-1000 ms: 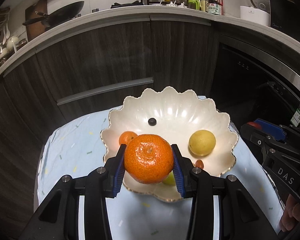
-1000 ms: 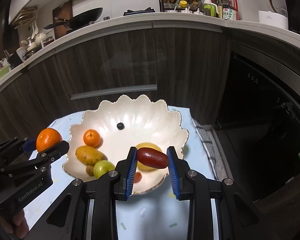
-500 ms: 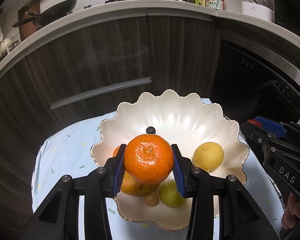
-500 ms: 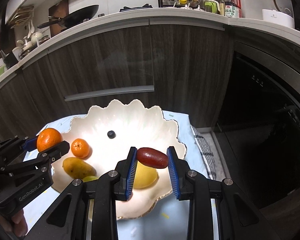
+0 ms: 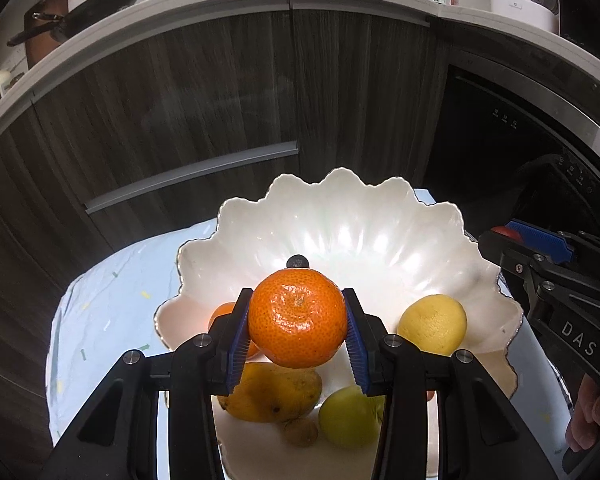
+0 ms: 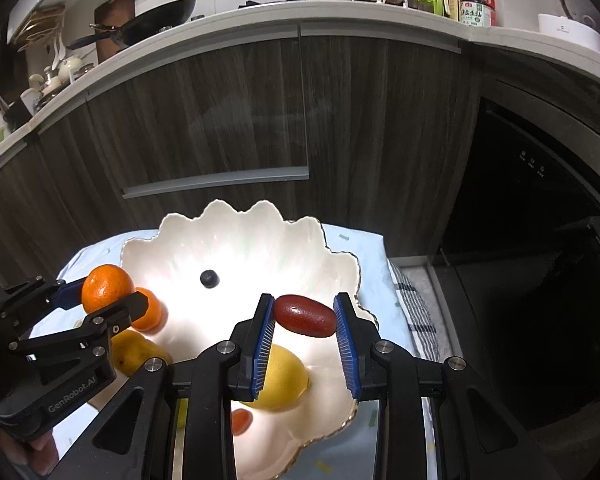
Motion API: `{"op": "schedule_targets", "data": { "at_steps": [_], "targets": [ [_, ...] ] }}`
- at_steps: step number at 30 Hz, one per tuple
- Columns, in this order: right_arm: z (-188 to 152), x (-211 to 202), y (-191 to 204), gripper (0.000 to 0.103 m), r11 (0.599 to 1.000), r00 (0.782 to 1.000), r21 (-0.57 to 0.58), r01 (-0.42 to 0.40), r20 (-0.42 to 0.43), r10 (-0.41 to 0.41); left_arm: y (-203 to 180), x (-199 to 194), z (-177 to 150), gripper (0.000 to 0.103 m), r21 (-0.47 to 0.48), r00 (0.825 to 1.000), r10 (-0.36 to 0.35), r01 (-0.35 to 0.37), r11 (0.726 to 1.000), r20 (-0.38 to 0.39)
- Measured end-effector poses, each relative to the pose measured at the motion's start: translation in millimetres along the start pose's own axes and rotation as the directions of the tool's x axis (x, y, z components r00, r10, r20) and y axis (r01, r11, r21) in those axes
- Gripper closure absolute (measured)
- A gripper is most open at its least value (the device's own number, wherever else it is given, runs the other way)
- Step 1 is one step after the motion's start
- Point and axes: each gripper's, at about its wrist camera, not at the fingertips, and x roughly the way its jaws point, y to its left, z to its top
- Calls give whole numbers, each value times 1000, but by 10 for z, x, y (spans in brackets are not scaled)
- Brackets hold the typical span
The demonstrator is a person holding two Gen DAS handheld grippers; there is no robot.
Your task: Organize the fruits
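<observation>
The left tool (image 5: 297, 322) is closed on a large orange (image 5: 298, 317), its blue pads pressed to both sides of the fruit, and holds it above the near part of a white scalloped bowl (image 5: 340, 216). The right tool (image 6: 304, 320) is clamped on a dark red oblong fruit (image 6: 304, 315) and holds it over the bowl's right side. In the bowl lie a smaller orange (image 6: 150, 309), a mango (image 5: 272, 394), a green round fruit (image 5: 350, 420), a small brown fruit (image 5: 300, 432), a lemon (image 5: 432, 324), a blueberry (image 6: 209, 279) near the middle and a small red fruit (image 6: 241, 420) at the near edge. The bowl stands on a small bench covered with a pale blue cloth (image 5: 100, 320), in front of dark wood kitchen cabinets (image 5: 220, 92).
</observation>
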Motion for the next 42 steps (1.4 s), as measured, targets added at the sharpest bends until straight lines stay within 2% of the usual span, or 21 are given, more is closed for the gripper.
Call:
{"op": "schedule_targets", "data": {
  "at_steps": [13, 16, 17, 18, 19, 20, 21, 25, 29, 31, 42],
  "targets": [
    [12, 239, -29, 71, 1000, 999, 6, -20, -45, 20, -31, 229, 13, 60, 11, 999, -5, 6, 1000, -39],
    [10, 228, -23, 68, 1000, 999, 5, -19, -38, 19, -29, 244, 8, 56, 13, 999, 2, -2, 1000, -47],
    [12, 227, -24, 62, 1000, 999, 6, -16, -37, 17, -30, 245, 5, 53, 16, 999, 12, -11, 1000, -45],
    [11, 220, -25, 56, 1000, 999, 7, -11, -33, 11, -31, 228, 2, 44, 19, 999, 27, -26, 999, -34],
    [9, 203, -31, 45, 1000, 1000, 11, -4, -24, 5, -31, 215, 3, 39, 19, 999, 34, -33, 999, -24],
    [6, 182, -36, 38, 1000, 1000, 15, 0, -14, 1, -30, 200, 5, 37, 19, 999, 33, -33, 999, -20],
    [6, 165, -41, 37, 1000, 1000, 17, 2, -9, -2, -27, 189, 7, 37, 20, 999, 34, -34, 999, -19],
    [-9, 120, -48, 36, 1000, 1000, 24, 2, -9, -1, -7, 127, 7, 32, 15, 999, 45, -44, 999, -15],
    [-25, 40, -47, 28, 999, 1000, 36, 3, 2, -3, 5, 32, -7, 24, 11, 998, 57, -57, 998, -4],
    [-30, -13, -39, 28, 999, 1000, 40, 4, 7, -4, 17, -17, -14, 21, 7, 998, 61, -61, 998, 0],
    [-109, -409, 33, 27, 999, 999, 48, 6, 40, -8, 32, -440, -122, 18, -14, 996, 80, -80, 997, 30]
  ]
}}
